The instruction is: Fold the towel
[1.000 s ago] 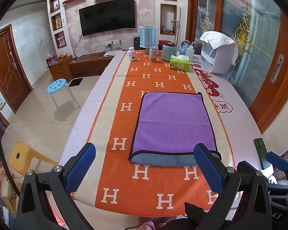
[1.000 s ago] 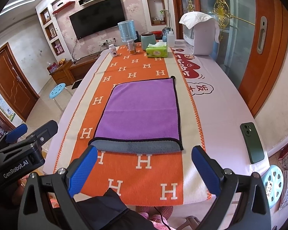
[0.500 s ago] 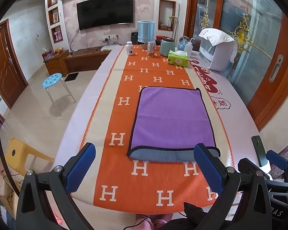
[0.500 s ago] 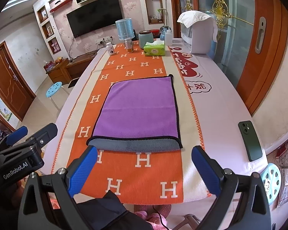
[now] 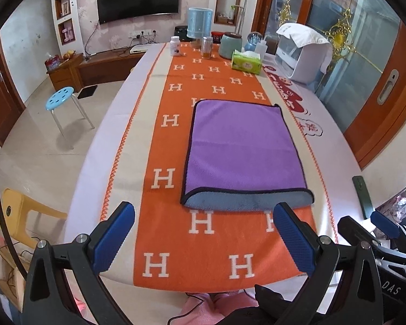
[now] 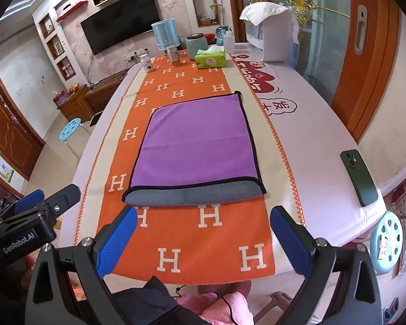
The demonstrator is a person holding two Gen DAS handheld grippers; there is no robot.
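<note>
Towel (image 5: 243, 151) lies folded on the orange runner (image 5: 203, 227); left gripper (image 5: 203, 239) and right gripper (image 6: 204, 239) both gape, holding nothing

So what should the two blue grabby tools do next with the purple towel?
Probably move both forward and down to the towel's near corners. The flat purple towel with the grey underside lies folded once on the orange H-patterned cloth, and the left tool and right tool hover open, short of its near edge.

A purple towel (image 5: 243, 149) with black trim shows a grey underside. It lies on an orange table runner (image 5: 203, 243) patterned with white H letters. Both grippers' finger pads (image 6: 116, 241) are blue.
</note>
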